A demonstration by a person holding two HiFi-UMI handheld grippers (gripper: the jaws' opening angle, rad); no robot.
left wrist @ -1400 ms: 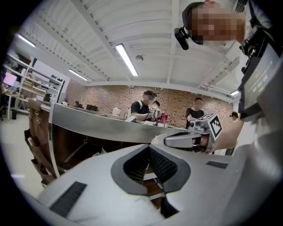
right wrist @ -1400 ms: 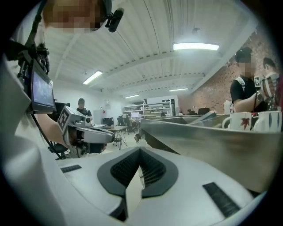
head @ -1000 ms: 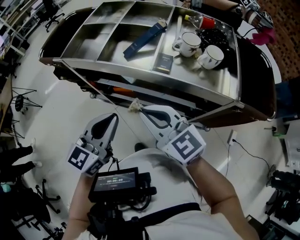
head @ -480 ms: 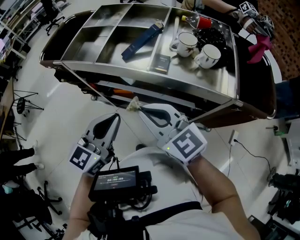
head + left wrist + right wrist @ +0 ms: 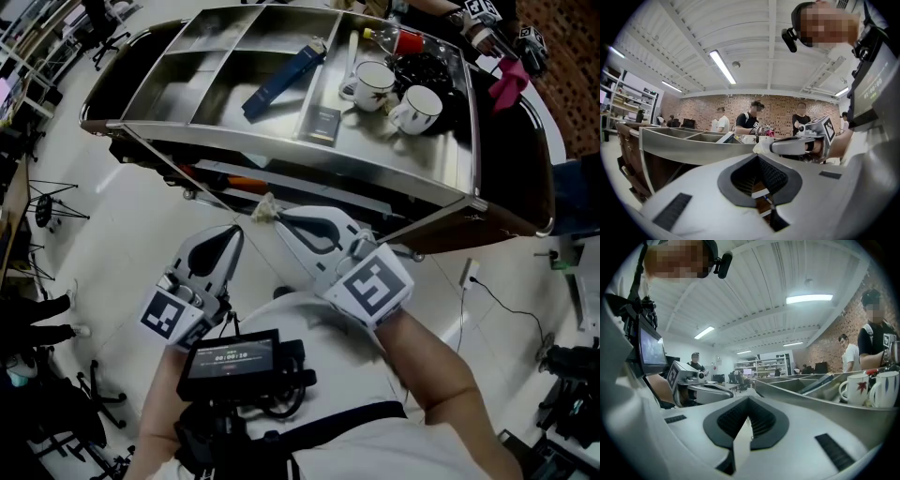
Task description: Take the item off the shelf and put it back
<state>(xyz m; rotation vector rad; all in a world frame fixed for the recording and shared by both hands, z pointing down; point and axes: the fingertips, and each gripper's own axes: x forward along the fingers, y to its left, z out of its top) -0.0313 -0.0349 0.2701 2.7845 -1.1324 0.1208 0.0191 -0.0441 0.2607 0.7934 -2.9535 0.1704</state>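
Across the top of the head view runs a long stainless-steel shelf [image 5: 281,155], split into open compartments, its front edge slanting down toward the right of the frame. Below it we see the person's two arms reaching forward. The bare right forearm [image 5: 441,375] comes in from the lower right and the left forearm [image 5: 155,412] from the lower left. Each hand carries a white two-jaw tool aimed roughly level at the shelf front.

At centre frame the right gripper [image 5: 279,217] angles toward the upper left, with its marker cube [image 5: 370,289] tilted up at the camera. Its jaws are clamped on a pale crumpled scrap [image 5: 267,210]. Lower and further left, well apart from it, the left gripper [image 5: 228,236] has its jaws pressed together with nothing between them.

On the shelf, a long dark-blue box [image 5: 283,73] lies diagonally in an upper-middle compartment. To its right stand two white mugs [image 5: 373,84], close beside each other. A small dark box [image 5: 324,125] lies flat between the blue box and the mugs, nearer the front edge.

Smallest is the scrap. It pokes out of the right gripper's tips just below the shelf's front edge, off the shelf. In the right gripper view a pale strip of it runs between the pads. We cannot tell whether it is paper or cloth.
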